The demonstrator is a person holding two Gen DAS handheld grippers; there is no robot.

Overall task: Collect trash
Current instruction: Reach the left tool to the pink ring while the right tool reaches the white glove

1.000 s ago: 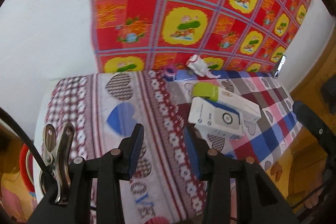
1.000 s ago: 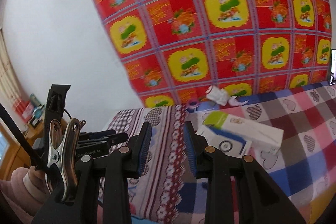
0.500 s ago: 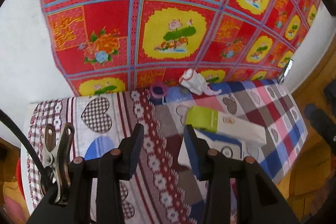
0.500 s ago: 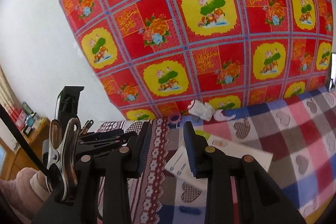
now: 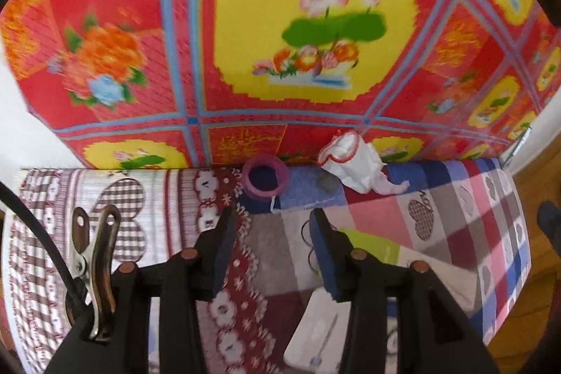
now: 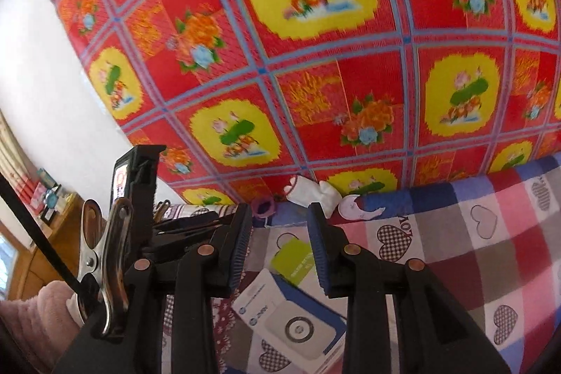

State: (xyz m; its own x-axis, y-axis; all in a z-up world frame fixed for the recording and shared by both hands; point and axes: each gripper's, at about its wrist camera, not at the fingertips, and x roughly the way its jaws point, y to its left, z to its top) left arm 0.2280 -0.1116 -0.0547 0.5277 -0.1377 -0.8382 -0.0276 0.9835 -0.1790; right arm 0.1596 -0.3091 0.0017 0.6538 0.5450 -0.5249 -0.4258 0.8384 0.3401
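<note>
Both grippers are over the patchwork bedspread (image 5: 455,216) with jaws wide apart and nothing between them, so the grab hasn't happened yet.

Going left to right in the left wrist view: there's a metal clip (image 5: 93,255) on the rig at about 8 o'clock, then the left gripper (image 5: 270,247) dead centre-low. Straight up from it at 12 o'clock sits a purple tape ring (image 5: 265,177), right against the red floral cloth (image 5: 315,23) on the wall. Just right of that, around 1 o'clock, is the crumpled white wrapper (image 5: 354,163), which looks like the most obvious trash. At 5 o'clock, partly hidden under the fingers, lie the white box (image 5: 315,332) and the green-ended box (image 5: 371,244).

Right wrist view, same order: right gripper (image 6: 280,244), ring (image 6: 263,206) at 12, wrapper (image 6: 312,193) just right of it, boxes below.

My take on doing this well: keep the left jaws spread, line up on the ring or the wrapper, and come in low so one finger slides behind it instead of shoving it into the wall cloth. The wrapper is probably floppy, so pinch the bulky middle, not the loose tail.
</note>
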